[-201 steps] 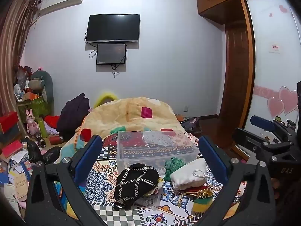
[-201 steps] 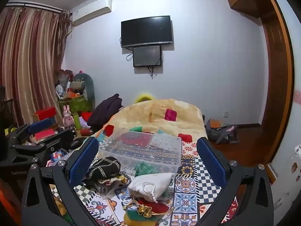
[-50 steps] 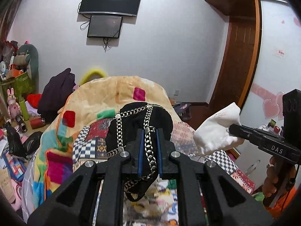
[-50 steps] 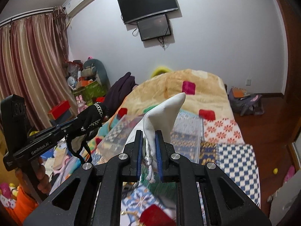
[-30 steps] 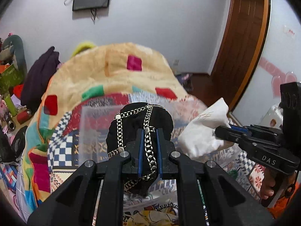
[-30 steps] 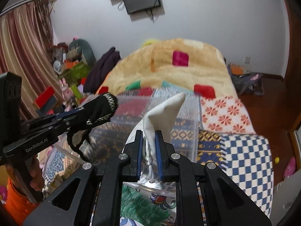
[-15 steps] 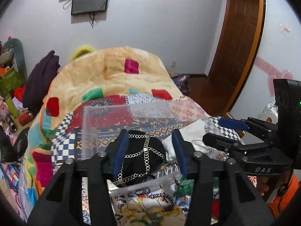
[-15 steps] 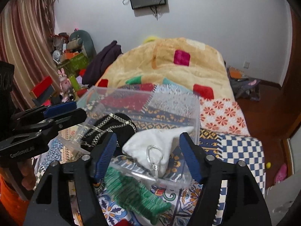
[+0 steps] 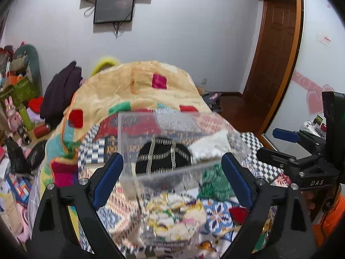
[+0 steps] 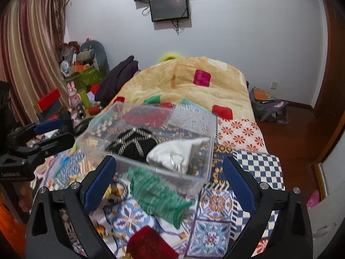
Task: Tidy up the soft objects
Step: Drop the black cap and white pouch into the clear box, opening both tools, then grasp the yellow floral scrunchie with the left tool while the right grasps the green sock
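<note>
A clear plastic box (image 9: 170, 173) (image 10: 207, 127) stands on the patterned bed cover. Inside it lie a black pouch with silver chains (image 9: 161, 158) (image 10: 133, 145) and a white drawstring pouch (image 9: 210, 147) (image 10: 172, 153). My left gripper (image 9: 172, 180) is open and empty just in front of the box. My right gripper (image 10: 170, 182) is open and empty on the box's near right side. A green knitted piece (image 10: 157, 196) (image 9: 214, 182) lies in front of the box, between the right gripper's fingers. A red pouch (image 10: 151, 246) lies nearer.
A beige quilt (image 10: 187, 86) is heaped behind the box. A clear bag of small bright items (image 9: 172, 215) lies before the left gripper. Toys and boxes (image 10: 71, 82) crowd the floor at left. A wooden door (image 9: 273, 49) stands at right.
Both grippers carried their pouches over the box, opened and let them drop in. Since half a second ago both have opened wider and drawn back a little.
</note>
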The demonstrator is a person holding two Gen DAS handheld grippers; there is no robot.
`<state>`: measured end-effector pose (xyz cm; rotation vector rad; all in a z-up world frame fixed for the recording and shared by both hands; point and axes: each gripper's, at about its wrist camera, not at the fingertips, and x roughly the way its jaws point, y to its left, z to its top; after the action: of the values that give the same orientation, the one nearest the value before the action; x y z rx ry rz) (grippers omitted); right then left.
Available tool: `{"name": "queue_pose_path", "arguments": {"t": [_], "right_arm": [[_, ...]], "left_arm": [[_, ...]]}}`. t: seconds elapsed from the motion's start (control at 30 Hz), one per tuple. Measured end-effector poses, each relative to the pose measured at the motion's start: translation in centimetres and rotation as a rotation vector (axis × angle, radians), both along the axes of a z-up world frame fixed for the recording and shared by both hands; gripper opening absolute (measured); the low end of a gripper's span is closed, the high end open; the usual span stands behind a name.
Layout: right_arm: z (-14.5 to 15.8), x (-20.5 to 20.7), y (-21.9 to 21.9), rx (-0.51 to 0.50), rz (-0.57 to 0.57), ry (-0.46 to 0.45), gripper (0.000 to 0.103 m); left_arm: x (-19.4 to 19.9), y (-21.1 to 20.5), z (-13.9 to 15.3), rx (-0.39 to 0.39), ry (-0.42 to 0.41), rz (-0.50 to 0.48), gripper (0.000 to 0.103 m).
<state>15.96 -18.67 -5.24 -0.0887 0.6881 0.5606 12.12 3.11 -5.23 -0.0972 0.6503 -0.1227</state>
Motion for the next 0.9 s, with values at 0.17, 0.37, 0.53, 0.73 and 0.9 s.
{"name": "queue_pose_path", "arguments": {"t": [0.17, 0.37, 0.53, 0.73, 0.9], "right_arm": [[-2.5, -0.6, -0.2, -0.026, 0.003, 0.057, 0.099], [-5.2, -0.2, -0.4, -0.022, 0.001, 0.142, 0.098], [-7.1, 0.9, 0.0, -0.045, -0.003, 0.188, 0.098], [-8.5, 1.7, 0.5, -0.045, 0.023, 0.255, 0.068], [-8.3, 1.1, 0.5, -0.05, 0.038, 0.234, 0.048]], "left_arm": [[-0.7, 0.1, -3.1, -0.017, 0.091, -0.005, 0.094], [-0.9, 0.3, -6.6, -0.036, 0.173, 0.005, 0.094], [-1.0, 1.3, -7.5, -0.043, 0.17, 0.05, 0.083], [-0.6, 1.7, -8.9, -0.087, 0.214, 0.023, 0.055], [-1.0, 1.4, -9.5, -0.094, 0.214, 0.006, 0.035]]}}
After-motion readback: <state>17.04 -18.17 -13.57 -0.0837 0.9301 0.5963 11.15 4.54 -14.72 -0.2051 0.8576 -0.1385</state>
